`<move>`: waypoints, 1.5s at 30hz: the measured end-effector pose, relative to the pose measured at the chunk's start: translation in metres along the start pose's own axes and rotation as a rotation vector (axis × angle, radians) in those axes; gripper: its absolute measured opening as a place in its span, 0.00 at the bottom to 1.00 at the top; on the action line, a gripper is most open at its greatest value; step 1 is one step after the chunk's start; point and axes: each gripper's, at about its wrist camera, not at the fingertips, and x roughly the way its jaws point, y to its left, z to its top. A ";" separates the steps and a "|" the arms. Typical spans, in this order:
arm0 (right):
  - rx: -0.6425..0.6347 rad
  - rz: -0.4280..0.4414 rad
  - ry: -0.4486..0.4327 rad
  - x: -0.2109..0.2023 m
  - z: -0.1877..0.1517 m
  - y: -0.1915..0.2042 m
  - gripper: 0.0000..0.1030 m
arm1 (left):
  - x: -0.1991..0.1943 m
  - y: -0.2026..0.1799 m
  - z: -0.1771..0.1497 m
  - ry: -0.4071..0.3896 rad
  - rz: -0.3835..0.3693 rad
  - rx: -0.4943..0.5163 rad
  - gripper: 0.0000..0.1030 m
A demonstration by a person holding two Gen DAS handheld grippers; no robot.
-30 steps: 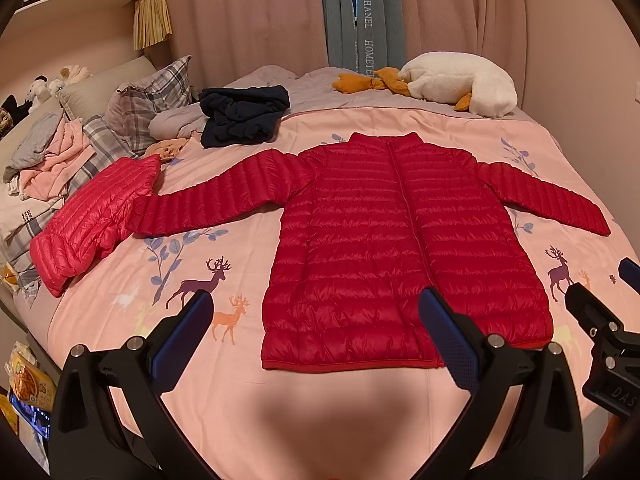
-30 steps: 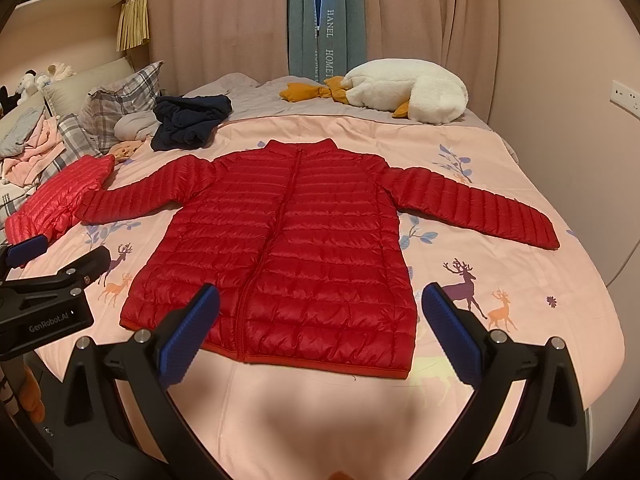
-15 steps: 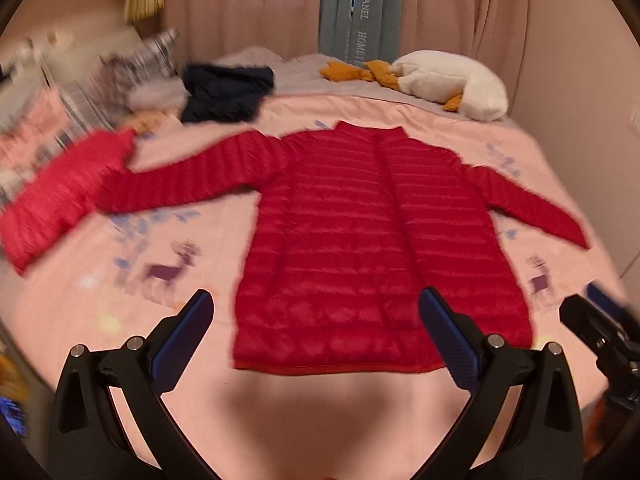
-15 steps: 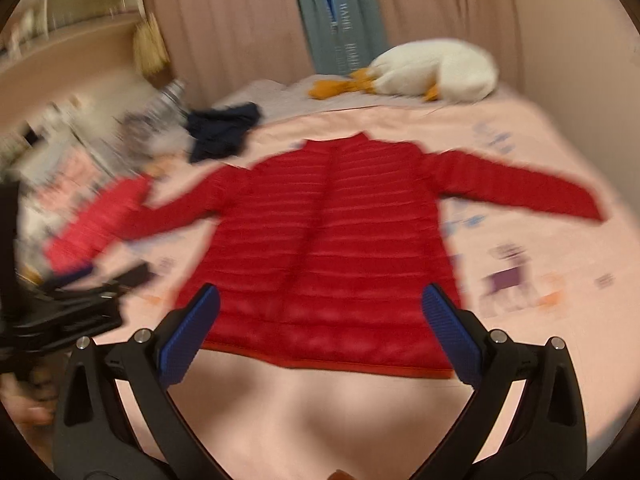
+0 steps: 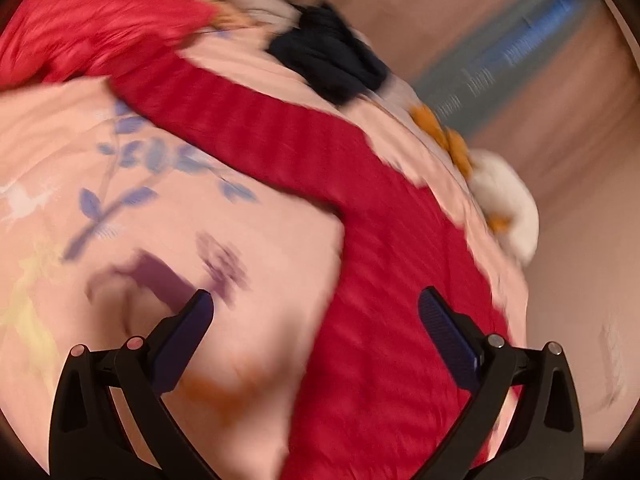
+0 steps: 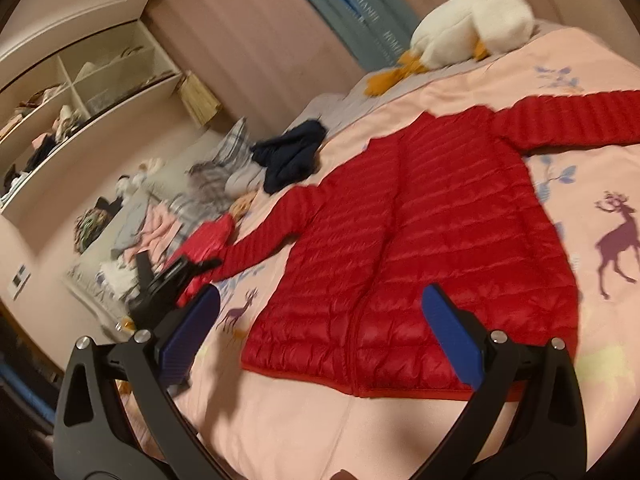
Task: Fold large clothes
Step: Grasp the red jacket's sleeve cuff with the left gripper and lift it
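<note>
A red quilted puffer jacket (image 6: pixel 420 240) lies flat and face up on the pink bedspread (image 6: pixel 320 420), both sleeves spread out. In the blurred left wrist view the jacket (image 5: pixel 384 280) fills the right side, its left sleeve (image 5: pixel 248 128) running up toward the top left. My left gripper (image 5: pixel 316 320) is open, low over the bedspread (image 5: pixel 120 200) beside the jacket's left edge, holding nothing. My right gripper (image 6: pixel 320 320) is open above the jacket's hem, empty. The left gripper (image 6: pixel 172 284) shows as a dark shape near the sleeve's cuff in the right wrist view.
A second, brighter red jacket (image 5: pixel 92 24) lies beyond the sleeve's end. A dark navy garment (image 6: pixel 292 156) sits near the pillows (image 6: pixel 216 172). A white plush goose (image 6: pixel 468 28) lies at the bed's head. Shelves (image 6: pixel 80 92) line the left wall.
Both views have tilted and swung. The left gripper has moved left and lower, toward the jacket's left sleeve and side. The right gripper has tilted, staying near the hem. Both stay open.
</note>
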 end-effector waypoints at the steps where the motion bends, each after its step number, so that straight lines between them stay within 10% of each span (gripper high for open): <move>1: -0.011 -0.002 -0.001 0.002 0.001 0.001 0.98 | 0.003 0.010 0.011 -0.012 0.004 -0.023 0.99; 13: -0.095 -0.080 0.072 0.053 0.011 0.001 0.98 | 0.057 0.123 0.111 -0.075 0.019 -0.284 0.99; 25: -0.162 -0.139 0.096 0.092 0.018 0.003 0.98 | 0.081 0.137 0.161 -0.190 0.041 -0.284 0.98; 30: -0.171 -0.149 0.103 0.100 0.017 0.002 0.98 | 0.090 0.147 0.163 -0.161 0.098 -0.309 0.28; 32: -0.171 -0.147 0.102 0.099 0.016 0.003 0.98 | 0.091 0.154 0.161 -0.150 0.118 -0.326 0.18; 37: -0.163 -0.152 0.096 0.096 0.013 0.000 0.98 | 0.073 0.107 0.158 -0.170 0.204 -0.152 0.08; 45: -0.115 -0.158 0.065 0.077 0.010 -0.013 0.98 | 0.032 -0.064 0.134 -0.226 0.131 0.276 0.07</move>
